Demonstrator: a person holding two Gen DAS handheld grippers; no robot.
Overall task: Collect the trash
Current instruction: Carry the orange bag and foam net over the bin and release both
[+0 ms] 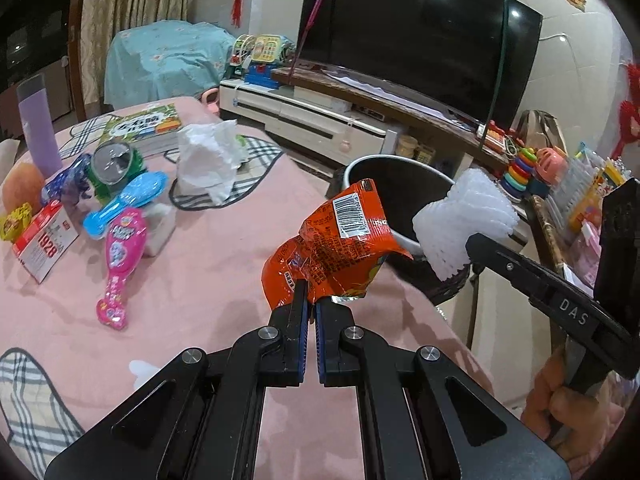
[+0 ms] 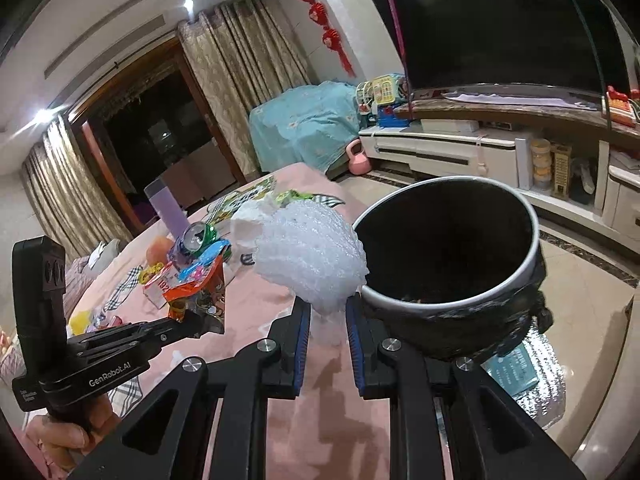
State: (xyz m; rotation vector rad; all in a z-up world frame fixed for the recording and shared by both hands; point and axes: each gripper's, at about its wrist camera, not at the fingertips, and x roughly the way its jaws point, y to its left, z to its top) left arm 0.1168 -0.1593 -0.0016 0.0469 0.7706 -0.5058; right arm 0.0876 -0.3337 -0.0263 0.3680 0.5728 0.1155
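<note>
**Both hand-held grippers loaded beside the trash bin**

My left hand-held gripper [image 1: 311,300] is clamped on the lower edge of an orange snack wrapper [image 1: 340,240], its blue-padded jaws nearly touching. The wrapper stands up and forward from the fingertips, barcode facing the camera, over the pink table [image 1: 200,272]. The dark trash bin [image 1: 394,196] with its pale rim lies ahead and to the right of this gripper, past the table's edge; the wrapper's top overlaps the rim in the left wrist view.

My right hand-held gripper [image 2: 328,312] grips a white foam net [image 2: 312,252], jaws set wider around its narrow lower part, the bulk bulging above the fingertips. The trash bin [image 2: 448,248] sits just right of this gripper, its mouth tilted toward the camera; the foam net reaches the near-left rim.

In the left wrist view my right gripper reaches in from the lower right, fingers angled up-left, my hand [image 1: 568,404] wrapped on its handle. In the right wrist view my left gripper reaches in from the lower left, level with the table.
</note>
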